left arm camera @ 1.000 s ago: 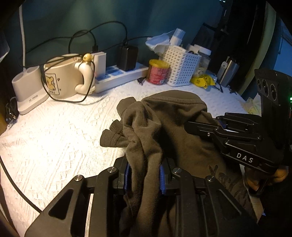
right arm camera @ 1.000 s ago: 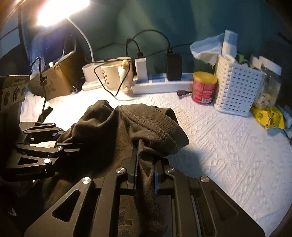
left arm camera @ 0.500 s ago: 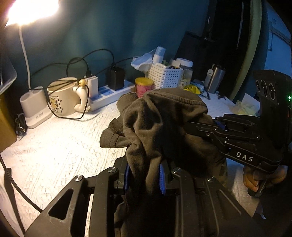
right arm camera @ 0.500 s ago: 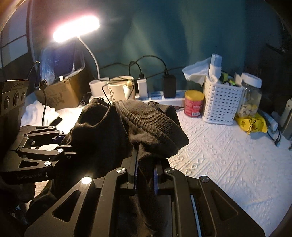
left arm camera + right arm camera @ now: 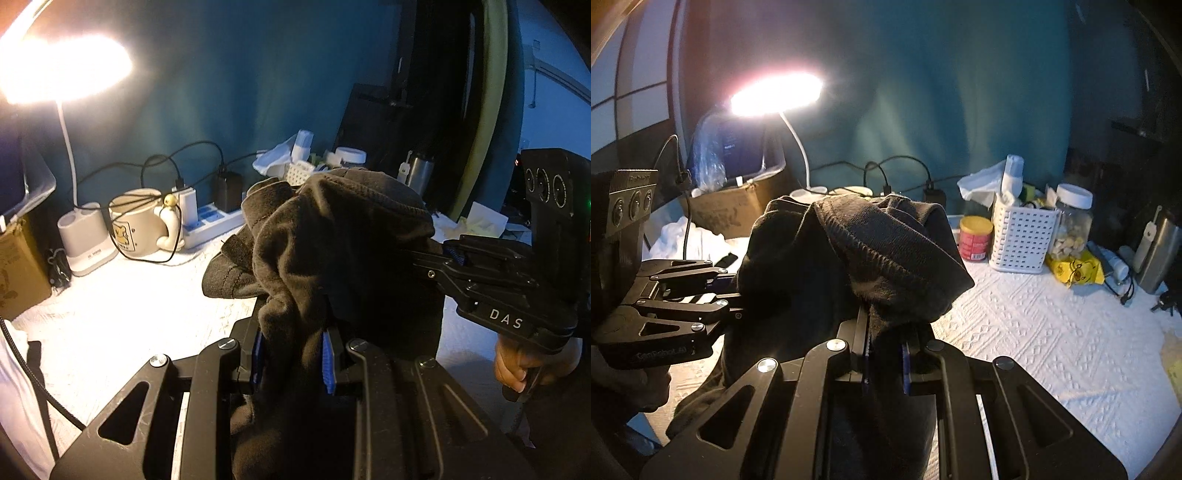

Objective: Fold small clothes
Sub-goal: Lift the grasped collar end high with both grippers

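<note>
Two tongs are gripping one dark garment (image 5: 343, 251): we are holding it bunched, raised above the white textured worktop (image 5: 1052, 332). Left tongs (image 5: 293, 360) are clamping a fold at lower centre of the frame; right tongs (image 5: 885, 360) are pinching its ribbed hem likewise. Lamp (image 5: 775, 92) is glowing upper left.

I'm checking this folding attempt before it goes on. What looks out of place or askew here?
The dark garment is bunched in a crumpled lump, pinched by the left gripper and right gripper rather than spread flat. Behind it, a black cable is draped across the cream mug.
</note>
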A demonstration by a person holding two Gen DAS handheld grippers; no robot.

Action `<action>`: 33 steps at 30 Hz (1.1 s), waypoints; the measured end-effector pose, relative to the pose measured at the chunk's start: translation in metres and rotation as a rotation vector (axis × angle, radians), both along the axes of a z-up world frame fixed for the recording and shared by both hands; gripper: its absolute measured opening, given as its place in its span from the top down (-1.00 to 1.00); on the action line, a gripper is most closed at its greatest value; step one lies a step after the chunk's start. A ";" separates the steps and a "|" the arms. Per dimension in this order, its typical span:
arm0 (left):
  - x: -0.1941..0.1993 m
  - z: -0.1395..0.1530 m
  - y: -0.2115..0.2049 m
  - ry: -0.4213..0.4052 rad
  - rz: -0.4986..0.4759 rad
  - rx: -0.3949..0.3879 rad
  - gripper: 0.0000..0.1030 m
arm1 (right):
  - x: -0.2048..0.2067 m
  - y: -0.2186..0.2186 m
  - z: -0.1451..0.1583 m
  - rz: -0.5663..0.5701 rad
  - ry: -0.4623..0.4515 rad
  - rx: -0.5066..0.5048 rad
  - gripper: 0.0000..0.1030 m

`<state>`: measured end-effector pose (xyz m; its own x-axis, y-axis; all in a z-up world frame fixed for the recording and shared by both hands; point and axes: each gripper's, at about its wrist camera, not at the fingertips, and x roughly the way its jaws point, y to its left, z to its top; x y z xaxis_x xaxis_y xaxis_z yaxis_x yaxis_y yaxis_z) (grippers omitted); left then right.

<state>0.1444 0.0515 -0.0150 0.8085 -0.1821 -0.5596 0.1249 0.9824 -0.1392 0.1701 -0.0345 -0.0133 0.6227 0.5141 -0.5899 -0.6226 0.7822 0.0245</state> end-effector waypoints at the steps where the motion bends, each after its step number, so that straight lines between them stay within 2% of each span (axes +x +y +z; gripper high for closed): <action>1: -0.003 0.002 -0.001 -0.007 -0.001 0.002 0.56 | -0.004 -0.001 0.003 -0.001 -0.009 0.002 0.75; 21: -0.055 0.038 -0.019 -0.144 -0.008 0.049 0.56 | -0.068 -0.014 0.052 -0.010 -0.160 0.035 0.75; 33: -0.094 0.066 -0.018 -0.244 0.026 0.056 0.55 | -0.107 -0.009 0.090 0.026 -0.270 0.067 0.76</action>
<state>0.0508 0.0330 0.0508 0.9251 -0.1331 -0.3557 0.1223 0.9911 -0.0530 0.0635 -0.0436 0.0763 0.7388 0.5641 -0.3688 -0.6333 0.7682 -0.0938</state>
